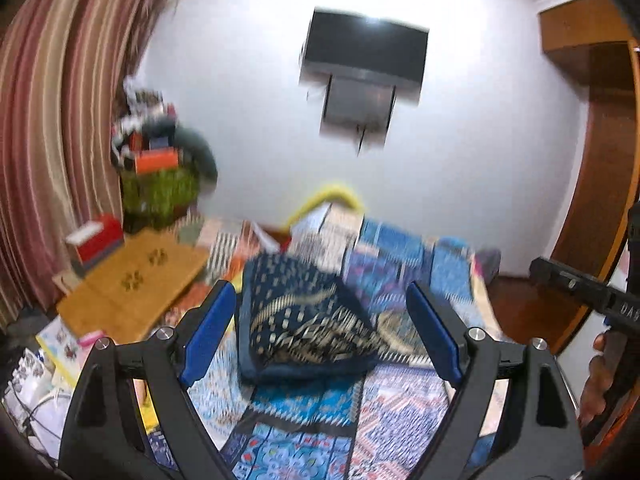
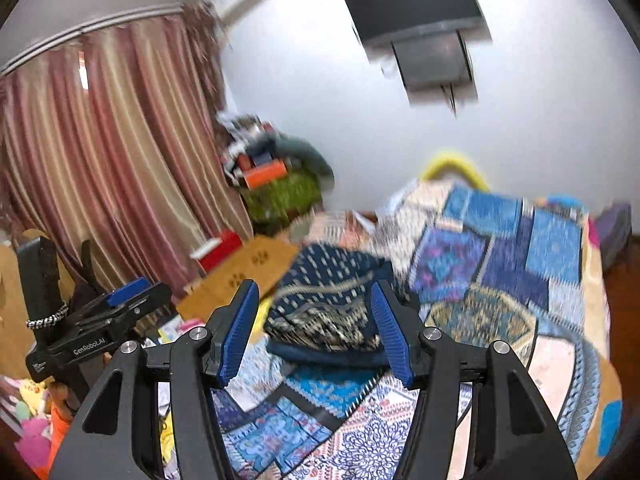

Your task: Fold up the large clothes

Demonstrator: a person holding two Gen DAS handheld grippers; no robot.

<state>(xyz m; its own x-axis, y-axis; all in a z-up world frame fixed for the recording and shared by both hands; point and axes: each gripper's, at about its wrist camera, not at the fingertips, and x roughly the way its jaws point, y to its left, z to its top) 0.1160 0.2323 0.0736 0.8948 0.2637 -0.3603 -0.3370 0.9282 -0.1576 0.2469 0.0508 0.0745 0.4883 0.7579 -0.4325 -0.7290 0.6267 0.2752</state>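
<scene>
A folded navy garment with gold and white patterns (image 1: 304, 320) lies in a compact bundle on the patchwork bedspread (image 1: 404, 408). It also shows in the right wrist view (image 2: 328, 312). My left gripper (image 1: 320, 332) is open and empty, held above and in front of the bundle. My right gripper (image 2: 316, 328) is open and empty, also above the bundle, its blue pads (image 2: 236, 336) apart. The left gripper shows from the side in the right wrist view (image 2: 120, 304). Part of the right gripper's black body (image 1: 580, 292) shows in the left wrist view.
A low wooden table (image 1: 132, 284) with a red box (image 1: 96, 236) stands left of the bed. A cluttered pile of boxes (image 1: 156, 152) sits by the striped curtain (image 1: 52, 120). A wall-mounted TV (image 1: 364, 56) hangs ahead. A wooden wardrobe (image 1: 592, 160) stands right.
</scene>
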